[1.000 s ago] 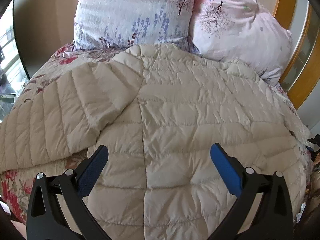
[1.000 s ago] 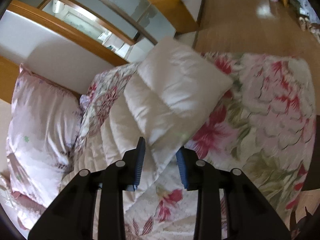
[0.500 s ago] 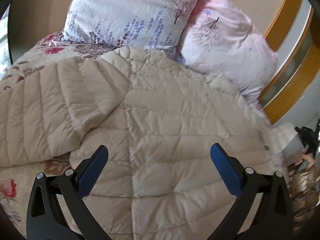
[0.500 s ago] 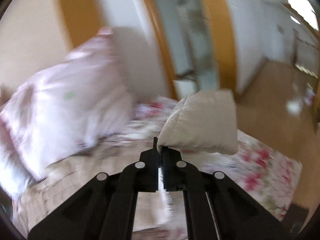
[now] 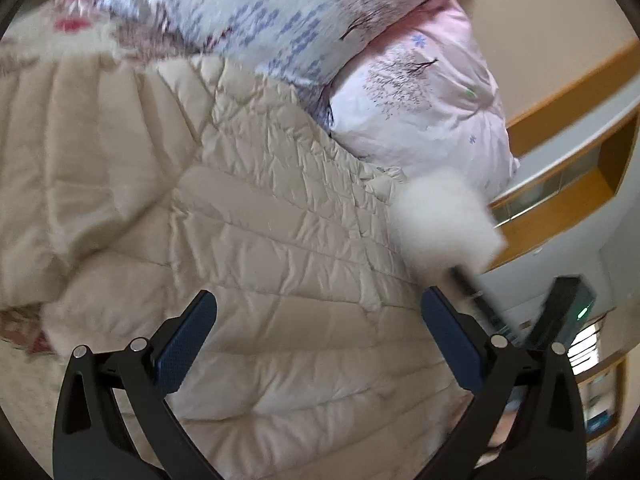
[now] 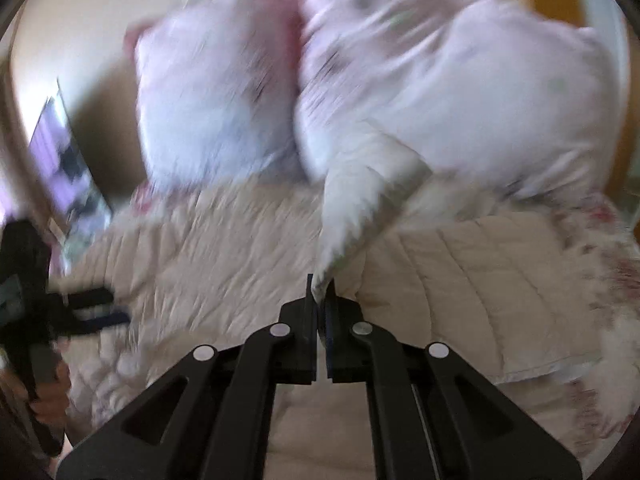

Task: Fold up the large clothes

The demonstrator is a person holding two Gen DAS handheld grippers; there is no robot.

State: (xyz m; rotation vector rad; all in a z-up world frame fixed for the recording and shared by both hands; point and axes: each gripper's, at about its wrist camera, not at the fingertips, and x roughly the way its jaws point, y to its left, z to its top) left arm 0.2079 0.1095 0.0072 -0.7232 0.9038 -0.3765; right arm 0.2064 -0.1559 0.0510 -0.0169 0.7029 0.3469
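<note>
A beige quilted down jacket [image 5: 248, 216] lies spread on the bed; it also shows in the right wrist view [image 6: 224, 240]. My left gripper [image 5: 316, 320] is open and empty, just above the jacket's body. My right gripper [image 6: 320, 292] is shut on the jacket's sleeve end [image 6: 360, 200] and holds it lifted over the jacket. In the left wrist view the raised sleeve [image 5: 440, 216] and the right gripper [image 5: 472, 284] appear at the right, blurred. The left gripper [image 6: 100, 308] shows at the left edge of the right wrist view.
Two pink floral pillows [image 5: 420, 92] [image 6: 480, 92] lean at the head of the bed behind the jacket. A floral bedspread [image 5: 24, 340] lies under it. A wooden frame [image 5: 560, 208] stands at the right.
My right gripper shut on the sleeve, lifted it and swung it over toward the jacket's body. My left gripper shifted right over the jacket and stayed open.
</note>
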